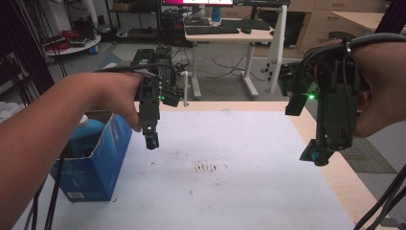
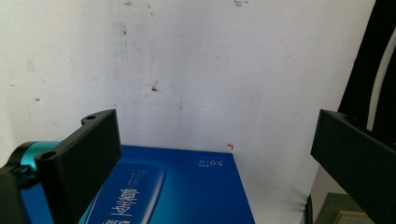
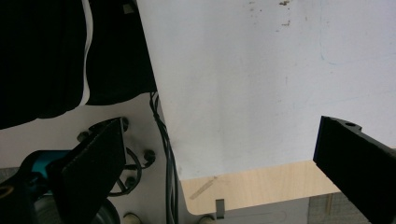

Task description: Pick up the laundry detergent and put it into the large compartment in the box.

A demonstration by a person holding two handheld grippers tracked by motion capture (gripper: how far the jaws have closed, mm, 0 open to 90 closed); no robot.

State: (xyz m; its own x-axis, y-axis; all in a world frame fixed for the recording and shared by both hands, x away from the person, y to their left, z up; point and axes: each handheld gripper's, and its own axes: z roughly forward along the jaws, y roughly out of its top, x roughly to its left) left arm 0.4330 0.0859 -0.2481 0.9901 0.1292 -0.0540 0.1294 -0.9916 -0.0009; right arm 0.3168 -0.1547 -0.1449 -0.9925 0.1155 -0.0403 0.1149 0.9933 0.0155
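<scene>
Left forearm: comes in from the lower left of the high view, closest to the camera, reaching over the counter's left side.
Left hand-held gripper (image 1: 152,140): held above the counter, just right of the blue box, pointing down; not touching the box or the counter.
Left jaws: spread wide apart in the left gripper view, with nothing between them but bare white surface and the top of the box below.
Blue box (image 1: 98,160): stands on the counter near its left edge, toward the near-left corner; the top is open with a torn flap.
Box contents: a light blue bottle (image 1: 86,129) with a white cap sits inside, upright as far as the dim view lets me judge.
Box face (image 2: 187,191): dark blue with printed white characters, seen from above between the left jaws.
Right hand-held gripper (image 1: 318,155): held over the counter's right edge, well apart from the box, pointing down.
Right jaws: also wide apart in the right gripper view, holding nothing; below them are the white sheet's corner and the wooden edge.
Counter (image 1: 230,191): covered by a white sheet with small dark marks near its middle; a pale wooden border shows along the far and right edges.
</scene>
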